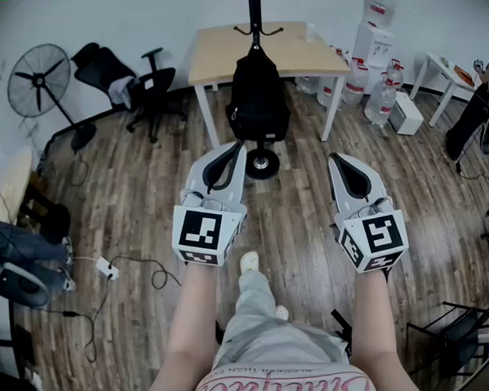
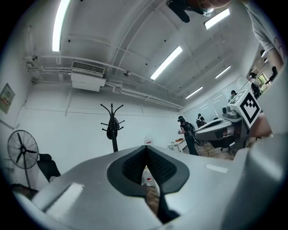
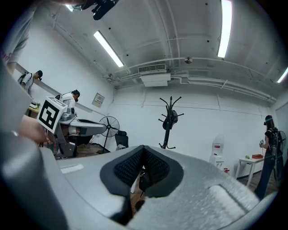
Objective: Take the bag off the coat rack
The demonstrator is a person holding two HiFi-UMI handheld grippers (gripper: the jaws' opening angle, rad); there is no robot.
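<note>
A black backpack [image 1: 257, 100] hangs on a black coat rack [image 1: 254, 14], whose round base [image 1: 262, 163] stands on the wood floor straight ahead of me. My left gripper [image 1: 235, 148] is held just short of the bag's lower left, jaws shut and empty. My right gripper [image 1: 336, 158] is level with it to the right, also shut and empty. In the left gripper view the coat rack [image 2: 112, 128] stands far off above the shut gripper [image 2: 146, 152]. The right gripper view shows the rack [image 3: 169, 120] beyond the shut gripper [image 3: 143, 150].
A wooden table [image 1: 221, 57] stands right behind the rack. A floor fan [image 1: 38, 79] and an office chair [image 1: 145, 85] are at the back left. Water bottles and a dispenser [image 1: 378, 53] sit at the back right. Cables [image 1: 109, 269] lie on the floor at left. A person [image 3: 270, 148] stands far right.
</note>
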